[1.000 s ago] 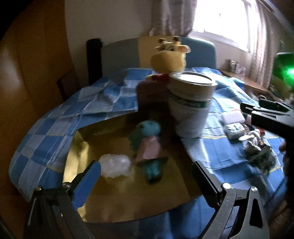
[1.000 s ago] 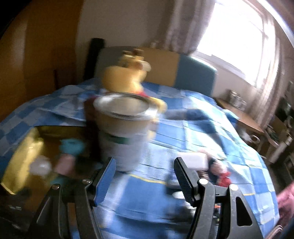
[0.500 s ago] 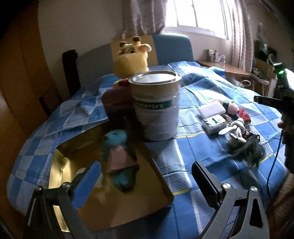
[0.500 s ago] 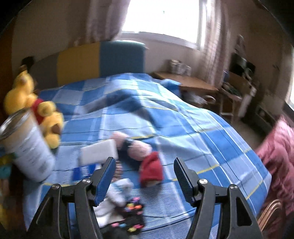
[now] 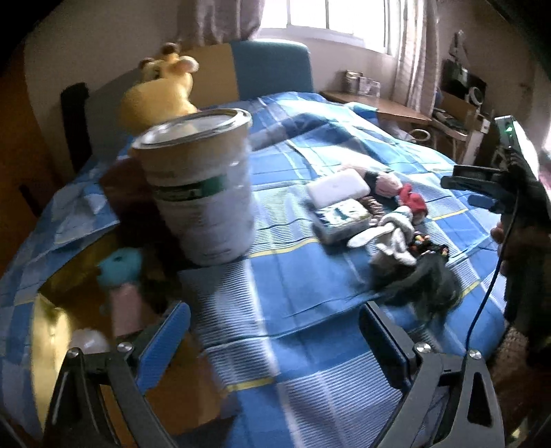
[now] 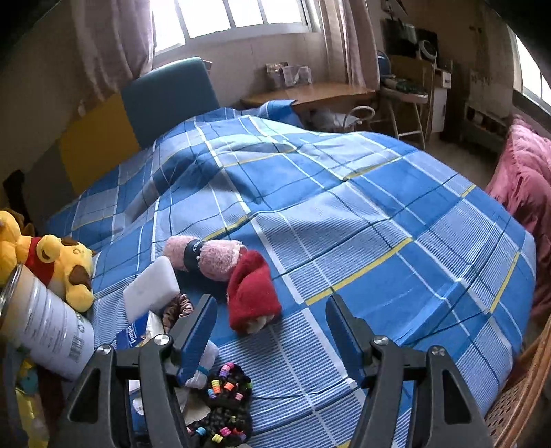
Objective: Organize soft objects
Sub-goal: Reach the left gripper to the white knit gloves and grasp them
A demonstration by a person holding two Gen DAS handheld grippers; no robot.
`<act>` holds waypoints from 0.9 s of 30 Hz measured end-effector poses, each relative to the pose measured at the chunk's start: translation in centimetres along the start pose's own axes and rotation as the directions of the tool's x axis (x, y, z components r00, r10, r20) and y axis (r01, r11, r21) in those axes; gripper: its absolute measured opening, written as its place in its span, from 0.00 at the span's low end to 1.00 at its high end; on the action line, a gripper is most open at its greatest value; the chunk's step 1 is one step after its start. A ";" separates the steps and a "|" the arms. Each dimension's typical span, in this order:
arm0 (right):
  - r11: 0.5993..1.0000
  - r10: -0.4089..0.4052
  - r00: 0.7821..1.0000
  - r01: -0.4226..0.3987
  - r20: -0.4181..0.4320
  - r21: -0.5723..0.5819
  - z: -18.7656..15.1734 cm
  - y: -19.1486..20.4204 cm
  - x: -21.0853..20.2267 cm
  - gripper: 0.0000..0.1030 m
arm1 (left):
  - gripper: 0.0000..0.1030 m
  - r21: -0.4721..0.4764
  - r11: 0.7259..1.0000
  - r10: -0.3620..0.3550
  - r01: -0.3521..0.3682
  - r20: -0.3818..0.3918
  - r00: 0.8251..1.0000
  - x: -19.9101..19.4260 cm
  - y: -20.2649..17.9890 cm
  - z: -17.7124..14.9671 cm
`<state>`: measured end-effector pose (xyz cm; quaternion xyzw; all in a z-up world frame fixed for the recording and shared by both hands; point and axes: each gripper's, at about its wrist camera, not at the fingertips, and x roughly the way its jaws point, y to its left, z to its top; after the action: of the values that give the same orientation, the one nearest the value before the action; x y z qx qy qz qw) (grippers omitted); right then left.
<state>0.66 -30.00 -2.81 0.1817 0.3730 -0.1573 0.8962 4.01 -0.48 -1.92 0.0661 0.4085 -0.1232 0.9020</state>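
Just beyond right claw (image 6: 270, 331), red sock (image 6: 253, 293)

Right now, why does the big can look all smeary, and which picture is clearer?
Left wrist view: the can and yellow plush are smeared by motion blur. Right wrist view: sharper, the red sock is crisp, though the window glares white; both views curve at the edges.
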 end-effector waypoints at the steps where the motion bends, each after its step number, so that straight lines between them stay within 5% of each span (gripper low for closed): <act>1: 1.000 0.002 1.000 -0.002 -0.002 0.004 0.0 -0.1 0.0 0.65 | 0.91 -0.002 1.000 -0.018 0.018 -0.006 1.000 0.4 -0.2 0.3; 13: 0.998 0.043 0.998 -0.041 -0.047 0.054 0.1 -0.9 0.7 0.65 | 0.64 0.064 0.979 -0.188 0.193 -0.081 0.979 5.5 -5.2 4.9; 22: 0.993 0.086 0.994 -0.081 -0.063 0.092 0.1 -1.4 1.0 0.65 | 0.65 0.220 0.937 -0.244 0.271 -0.141 0.959 10.3 -11.7 7.9; 27: 0.989 0.107 0.991 -0.099 -0.074 0.105 0.1 -1.6 1.2 0.65 | 0.64 0.253 0.930 -0.215 0.267 -0.215 0.953 14.4 -14.0 7.6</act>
<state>0.92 -31.63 -3.92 0.2520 0.3899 -0.1219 0.8773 14.72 -18.04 -8.01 0.1529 0.4732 -0.2832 0.8201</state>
